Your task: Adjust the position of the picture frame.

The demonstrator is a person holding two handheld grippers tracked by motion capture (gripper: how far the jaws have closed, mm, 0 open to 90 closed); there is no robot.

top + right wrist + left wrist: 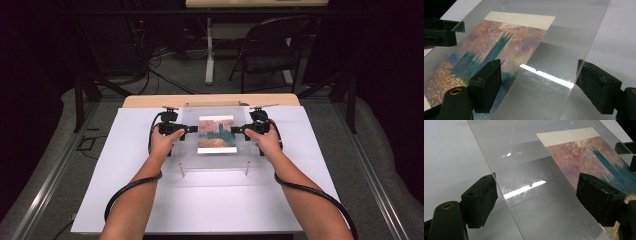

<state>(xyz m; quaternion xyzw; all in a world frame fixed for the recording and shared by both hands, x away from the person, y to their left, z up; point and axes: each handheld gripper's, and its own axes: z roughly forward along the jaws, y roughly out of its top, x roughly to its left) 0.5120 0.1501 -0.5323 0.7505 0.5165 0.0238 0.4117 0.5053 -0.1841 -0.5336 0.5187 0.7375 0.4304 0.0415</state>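
Your left gripper [191, 129], right gripper [239, 130]: jaws wide apart, each straddling one side edge of clear rectangular acrylic sheet [212, 161], nothing clamped. Sheet sits mid-table over white board [115, 190], covering colourful painted print [216, 134] beneath.

High view — above, facing forward-down over the table [125, 200]; both gripper views — close, facing inward, sharing the picture [596, 160] under clear sheet [574, 32].

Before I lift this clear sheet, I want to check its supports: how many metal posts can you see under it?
2: one post near the front left corner of the clear sheet, one post near its front right corner. Any rear posts may be hidden.
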